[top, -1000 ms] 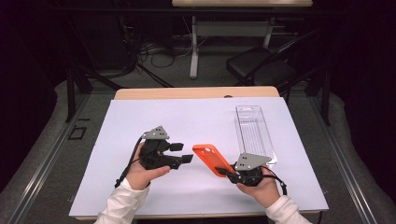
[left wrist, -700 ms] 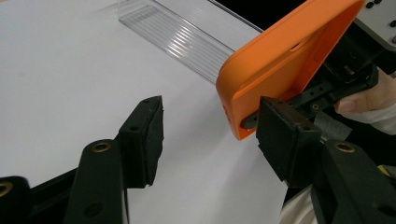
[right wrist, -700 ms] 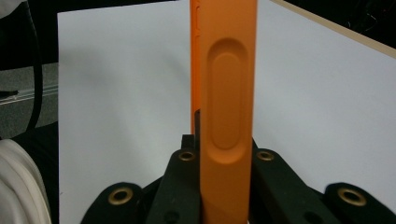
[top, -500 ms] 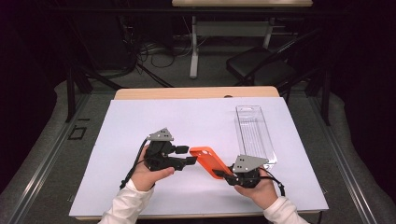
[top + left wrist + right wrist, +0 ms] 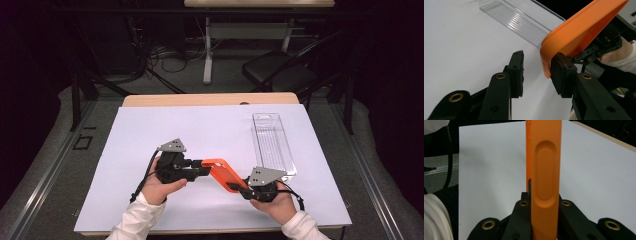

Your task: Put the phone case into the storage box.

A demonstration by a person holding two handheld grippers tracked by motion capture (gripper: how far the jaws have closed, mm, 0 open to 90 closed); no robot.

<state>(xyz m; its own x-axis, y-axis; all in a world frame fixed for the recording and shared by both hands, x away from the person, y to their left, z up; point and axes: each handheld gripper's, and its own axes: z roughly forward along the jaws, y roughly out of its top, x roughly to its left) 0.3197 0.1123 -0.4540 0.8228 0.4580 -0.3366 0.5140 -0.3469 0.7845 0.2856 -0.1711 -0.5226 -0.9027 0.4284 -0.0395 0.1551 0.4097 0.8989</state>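
Note:
An orange phone case (image 5: 222,172) hangs above the white sheet between both hands. My right gripper (image 5: 241,189) is shut on its near end. In the right gripper view the case (image 5: 544,157) stands edge-on, pinched between the jaws of that gripper (image 5: 545,197). My left gripper (image 5: 202,169) is at the case's other end. In the left gripper view my left gripper (image 5: 539,60) is open, and the rounded end of the case (image 5: 579,27) rests against the right jaw's pad (image 5: 561,72). The left pad (image 5: 517,70) stands apart from it.
A clear plastic tray (image 5: 270,142) lies on the white sheet (image 5: 200,125) at the right; the left gripper view has the tray (image 5: 516,22) beyond the jaws. The wooden table edge (image 5: 210,99) runs along the back. A black chair (image 5: 280,70) stands beyond the table.
My left gripper has moved right until the case's free end reached its jaws. The right hand has shifted the case slightly left and nearer.

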